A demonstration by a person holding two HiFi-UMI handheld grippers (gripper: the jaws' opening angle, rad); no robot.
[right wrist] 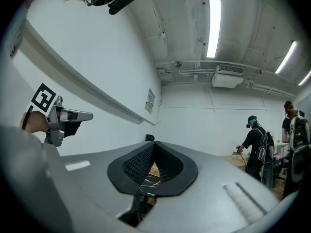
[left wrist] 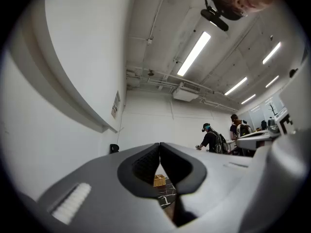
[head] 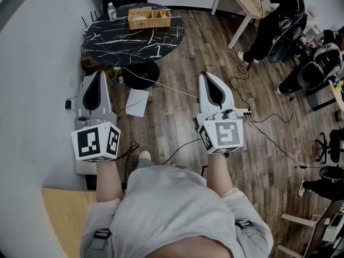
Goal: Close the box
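Head view: both tools are held out over the wood-plank floor [head: 172, 117], well apart from the round black marbled table [head: 134, 44].
Left gripper [head: 100, 74]: clenched, the jaw tips pressed together with nothing between them.
Right gripper [head: 206, 75]: also clenched and empty, the tips meeting in the right gripper view.
Box [head: 149, 18]: a wooden box stands on the far part of the table, its divided inside showing from above, near a clear bottle [head: 112, 11]. It is far from both grippers. In the left gripper view it shows as a small tan shape [left wrist: 160, 180] through the gap under the closed tips.
Marker cubes: the left cube [head: 97, 142] and the right cube [head: 223, 135] carry black-and-white square patterns, with no letters.
Wall sign [left wrist: 116, 104]: a small pale plate on the white wall, its print too small to read.
Bottle label: too small to read.
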